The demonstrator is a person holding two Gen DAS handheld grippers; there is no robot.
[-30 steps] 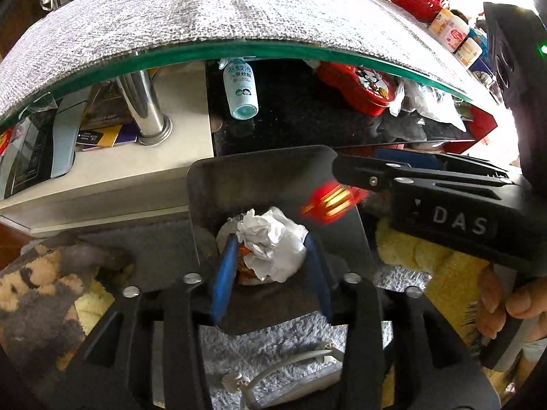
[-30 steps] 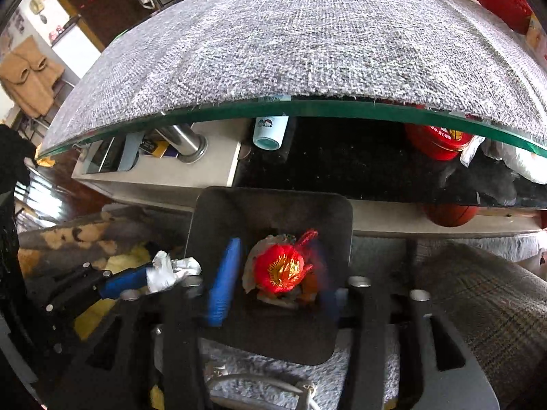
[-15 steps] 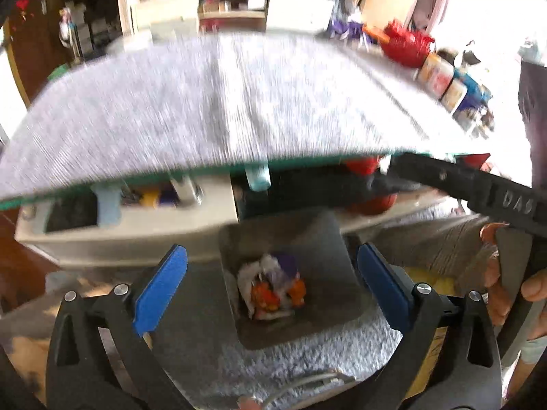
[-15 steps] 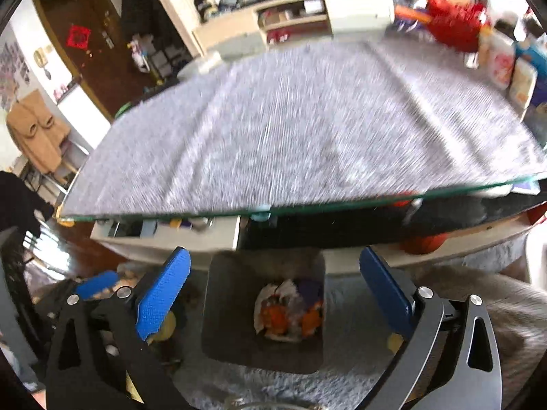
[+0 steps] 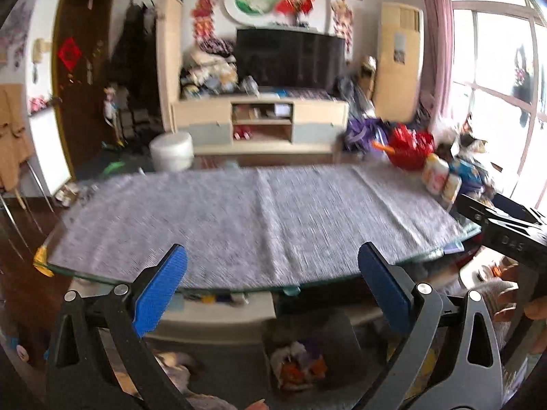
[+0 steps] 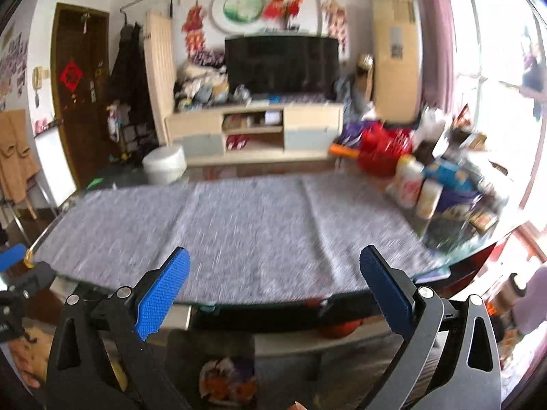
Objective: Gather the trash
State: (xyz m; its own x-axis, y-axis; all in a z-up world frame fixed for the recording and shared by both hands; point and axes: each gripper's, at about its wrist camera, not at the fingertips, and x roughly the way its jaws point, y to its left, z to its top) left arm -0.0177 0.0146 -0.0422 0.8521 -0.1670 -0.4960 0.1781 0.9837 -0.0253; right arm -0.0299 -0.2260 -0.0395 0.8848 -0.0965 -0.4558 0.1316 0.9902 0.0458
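The 2 drops look done. The trash (image 5: 297,365) sits in the bin (image 5: 338,338) below the table (image 5: 259,218). The left gripper (image 5: 273,276) and right gripper (image 6: 275,280) are wide open and empty. Next, look over the table for more trash.

Glass-topped table (image 5: 61,266) carries a grey woven cloth (image 5: 259,218) over most of its surface. At its far right end: a red basket (image 5: 408,153) and white bottles (image 5: 436,176), grouped close together. Beyond the table: a light wood TV cabinet (image 5: 261,124) with a black television (image 5: 290,59) on top. Left wall: a brown door (image 5: 80,78). Near the cabinet's left end, a round white stool (image 5: 171,150) stands on the floor.
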